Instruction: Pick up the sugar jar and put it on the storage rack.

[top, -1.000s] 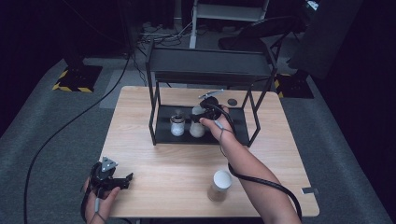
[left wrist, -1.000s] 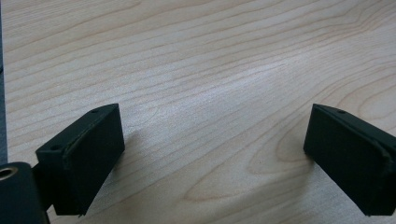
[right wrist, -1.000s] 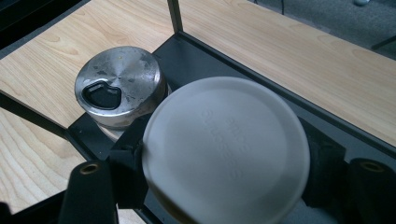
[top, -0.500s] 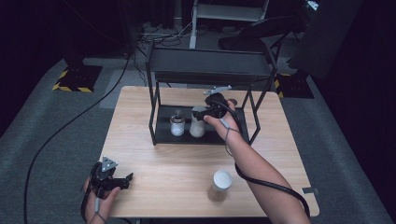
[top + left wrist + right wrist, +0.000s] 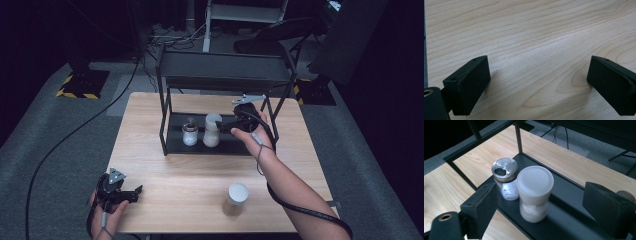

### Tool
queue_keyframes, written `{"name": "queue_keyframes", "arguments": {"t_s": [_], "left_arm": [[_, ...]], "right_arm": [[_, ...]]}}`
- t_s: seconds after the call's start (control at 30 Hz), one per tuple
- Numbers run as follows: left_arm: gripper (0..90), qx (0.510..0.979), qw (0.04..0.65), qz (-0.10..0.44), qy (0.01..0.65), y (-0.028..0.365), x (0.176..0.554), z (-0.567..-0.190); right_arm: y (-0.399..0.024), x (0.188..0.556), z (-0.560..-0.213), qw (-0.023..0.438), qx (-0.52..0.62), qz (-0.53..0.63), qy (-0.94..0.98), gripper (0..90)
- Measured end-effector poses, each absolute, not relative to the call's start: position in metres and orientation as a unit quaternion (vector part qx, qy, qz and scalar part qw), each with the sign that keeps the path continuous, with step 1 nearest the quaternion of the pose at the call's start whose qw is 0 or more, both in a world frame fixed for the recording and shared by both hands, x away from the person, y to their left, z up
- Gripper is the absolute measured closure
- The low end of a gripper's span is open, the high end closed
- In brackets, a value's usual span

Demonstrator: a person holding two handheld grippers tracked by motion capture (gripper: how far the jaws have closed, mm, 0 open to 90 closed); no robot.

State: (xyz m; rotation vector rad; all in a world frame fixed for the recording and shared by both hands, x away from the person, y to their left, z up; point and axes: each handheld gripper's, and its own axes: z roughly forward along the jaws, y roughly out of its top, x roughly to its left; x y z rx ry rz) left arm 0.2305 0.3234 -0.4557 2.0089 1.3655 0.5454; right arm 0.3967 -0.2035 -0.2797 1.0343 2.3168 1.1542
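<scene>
1. At the near left corner of the wooden table (image 5: 175, 175), the person's left hand (image 5: 107, 212) holds the left gripper (image 5: 131, 194) low over the wood; the left gripper view shows its jaws set wide apart with only bare grain between them.
2. Toward the near right of the table stands a white-lidded jar (image 5: 236, 198), upright and alone, well apart from both grippers.
3. Farther back, a black metal rack (image 5: 222, 70) stands on the table, with a dark bottom tray (image 5: 569, 202) and a shelf above it.
4. On the tray, a tall white-capped container (image 5: 534, 192) stands upright, and just beside it, perhaps touching, a smaller shaker (image 5: 506, 178) with a perforated silver lid.
5. The right hand (image 5: 250, 131) reaches in from the rack's right side with the right gripper (image 5: 220, 125) close to the white-capped container. The right gripper view shows its jaws spread, clear of the container and gripping nothing.
6. Beyond the table lie grey carpet (image 5: 60, 130) and dark cables (image 5: 170, 35).
</scene>
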Motion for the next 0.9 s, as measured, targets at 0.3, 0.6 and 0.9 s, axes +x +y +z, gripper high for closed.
{"name": "queue_keyframes", "arguments": {"t_s": [0.3,0.6,0.9], "left_arm": [[4.3,0.764,0.320,0.208,0.520,0.323,0.231,-0.456],[4.3,0.764,0.320,0.208,0.520,0.323,0.231,-0.456],[4.3,0.764,0.320,0.207,0.520,0.323,0.231,-0.456]], "right_arm": [[-0.221,0.372,-0.272,0.171,0.361,0.419,0.816,12.3],[-0.236,0.348,-0.270,0.166,0.350,0.422,0.820,11.3],[-0.250,0.323,-0.271,0.170,0.341,0.430,0.818,11.2]]}}
